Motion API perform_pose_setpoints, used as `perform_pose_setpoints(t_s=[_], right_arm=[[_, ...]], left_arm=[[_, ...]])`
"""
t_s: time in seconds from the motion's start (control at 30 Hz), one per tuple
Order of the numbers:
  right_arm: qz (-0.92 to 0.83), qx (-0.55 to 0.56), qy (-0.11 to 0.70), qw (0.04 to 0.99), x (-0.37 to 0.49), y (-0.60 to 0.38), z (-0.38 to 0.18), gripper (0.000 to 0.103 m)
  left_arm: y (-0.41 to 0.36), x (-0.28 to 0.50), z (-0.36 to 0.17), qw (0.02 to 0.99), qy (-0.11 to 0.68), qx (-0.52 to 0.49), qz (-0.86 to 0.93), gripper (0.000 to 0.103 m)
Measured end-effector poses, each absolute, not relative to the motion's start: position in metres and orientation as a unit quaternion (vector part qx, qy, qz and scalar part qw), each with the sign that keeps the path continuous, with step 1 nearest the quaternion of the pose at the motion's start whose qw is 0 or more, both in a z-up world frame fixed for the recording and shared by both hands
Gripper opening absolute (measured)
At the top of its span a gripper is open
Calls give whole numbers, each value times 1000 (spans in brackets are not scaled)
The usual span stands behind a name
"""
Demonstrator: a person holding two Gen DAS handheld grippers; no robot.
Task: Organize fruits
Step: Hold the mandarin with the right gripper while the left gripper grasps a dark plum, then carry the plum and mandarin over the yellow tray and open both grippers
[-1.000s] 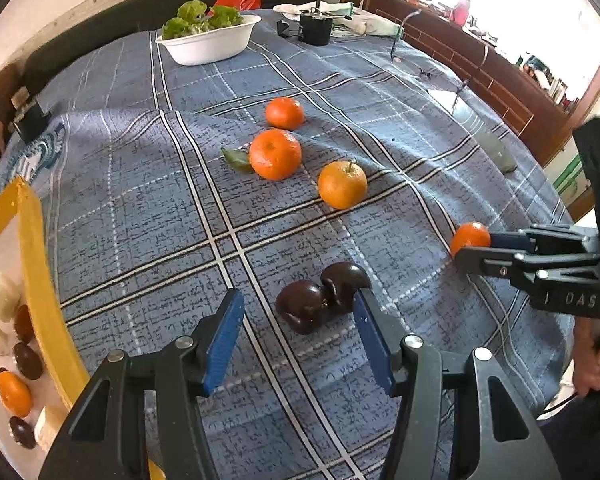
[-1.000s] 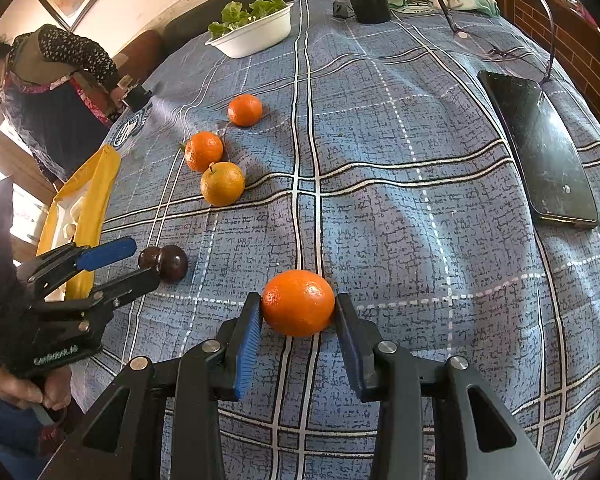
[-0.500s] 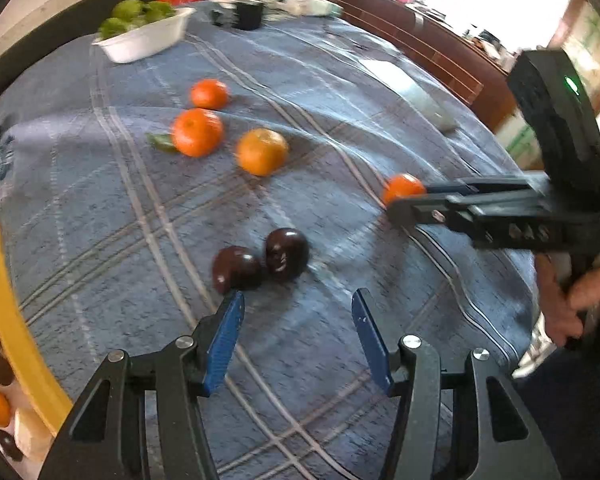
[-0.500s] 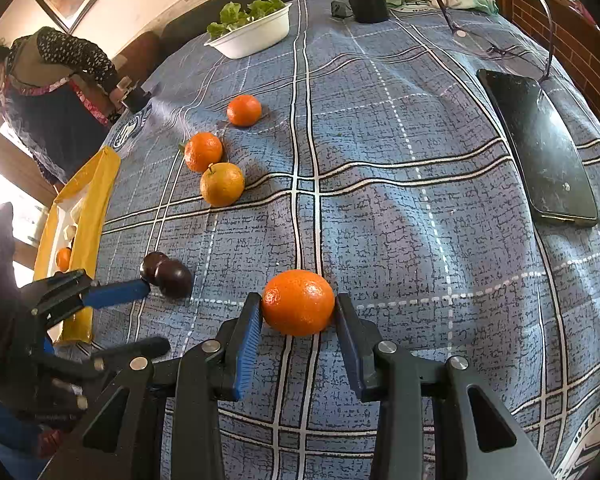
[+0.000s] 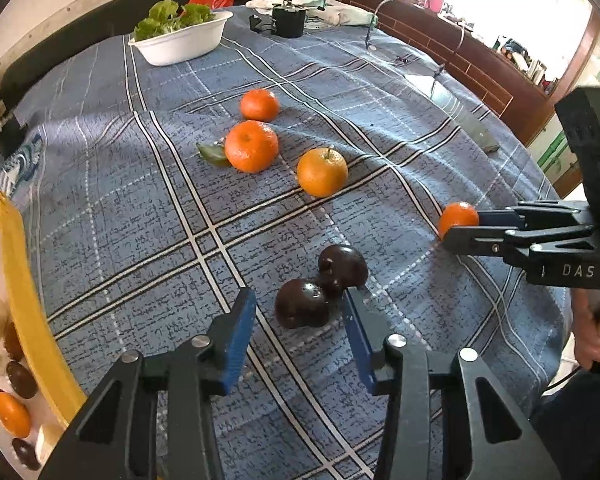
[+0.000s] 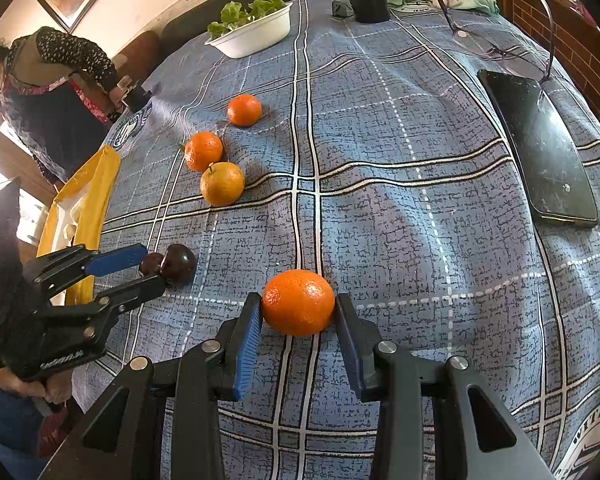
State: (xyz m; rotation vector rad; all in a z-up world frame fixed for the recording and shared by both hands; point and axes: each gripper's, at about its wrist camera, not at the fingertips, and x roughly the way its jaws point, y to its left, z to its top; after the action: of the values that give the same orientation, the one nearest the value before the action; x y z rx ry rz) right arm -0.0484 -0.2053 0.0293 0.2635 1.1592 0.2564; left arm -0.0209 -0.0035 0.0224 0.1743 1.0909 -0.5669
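Left gripper [image 5: 298, 312] jaws, spread, were closing around nearer plum [image 5: 302, 308]; centre first. Right gripper [image 6: 296, 320] pinched orange [image 6: 298, 302].

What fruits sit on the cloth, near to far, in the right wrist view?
Orange in the right gripper at → dark plums by the left gripper → orange with stem → orange with leaf → small far orange.
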Motion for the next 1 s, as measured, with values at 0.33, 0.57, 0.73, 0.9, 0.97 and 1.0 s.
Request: perform_pose_setpoints(t_s=[0.33, 0.57, 0.73, 0.9, 0.97, 1.0], right_arm=[[116, 116, 537, 828, -51, -202, 34, 39], [122, 109, 522, 837, -55, -197, 44, 39], [131, 99, 521, 838, -60, -190, 46, 39], [144, 89, 509, 844, -65, -179, 53, 39], [153, 82, 507, 844, -67, -172, 55, 39], [156, 79, 508, 844, -67, -170, 54, 39]], left_arm=[[-3, -35, 18, 818, 513, 58, -252, 27], [2, -40, 19, 830, 507, 39, -228, 26], [8, -45, 22, 833, 508, 21, -219, 26], [10, -53, 27, 840, 501, 13, -210, 26], [12, -56, 30, 843, 496, 12, -207, 26], [13, -57, 31, 845, 494, 13, -205, 26]])
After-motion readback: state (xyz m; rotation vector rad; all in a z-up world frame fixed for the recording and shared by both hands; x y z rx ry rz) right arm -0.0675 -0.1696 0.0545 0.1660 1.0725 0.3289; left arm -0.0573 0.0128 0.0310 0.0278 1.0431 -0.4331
